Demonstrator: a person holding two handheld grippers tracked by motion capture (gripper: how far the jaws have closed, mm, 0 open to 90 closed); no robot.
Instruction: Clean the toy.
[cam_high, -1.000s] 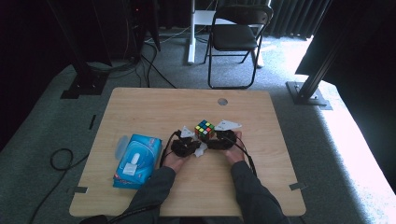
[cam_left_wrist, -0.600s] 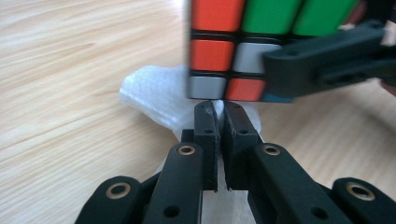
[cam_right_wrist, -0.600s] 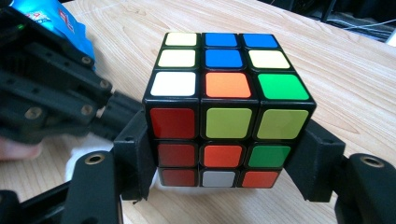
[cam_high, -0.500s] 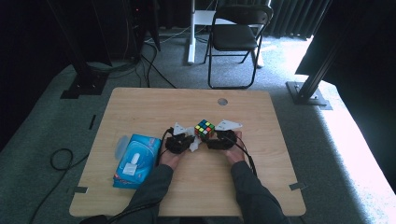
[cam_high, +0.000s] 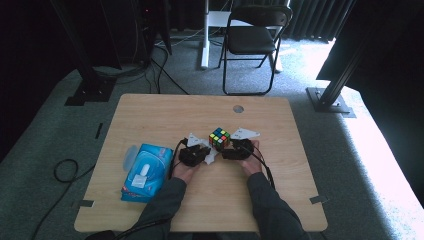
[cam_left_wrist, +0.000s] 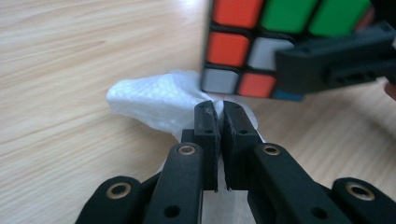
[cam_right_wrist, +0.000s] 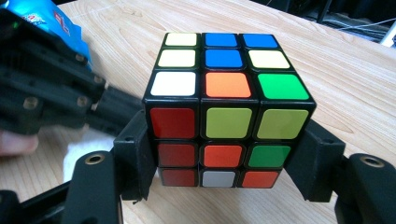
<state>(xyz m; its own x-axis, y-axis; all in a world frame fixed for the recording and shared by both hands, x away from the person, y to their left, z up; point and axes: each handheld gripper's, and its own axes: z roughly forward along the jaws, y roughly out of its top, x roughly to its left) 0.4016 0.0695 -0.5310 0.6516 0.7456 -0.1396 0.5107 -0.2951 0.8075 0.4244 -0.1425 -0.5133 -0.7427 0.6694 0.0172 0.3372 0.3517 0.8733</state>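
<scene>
Cube (cam_high: 219, 138) mid-table (cam_high: 150, 115) — tissue pack (cam_high: 145, 171) far left, chair (cam_high: 252, 37) behind.

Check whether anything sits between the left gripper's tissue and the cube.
Nothing visible does. The left gripper pinches the white tissue just below the cube. The right gripper clamps the cube's sides, leaving the nearest face exposed.

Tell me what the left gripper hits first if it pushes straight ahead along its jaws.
Probably the Rubik's cube. The left gripper, shut on a white tissue, points just below the cube's lower edge, so depth is uncertain.
</scene>
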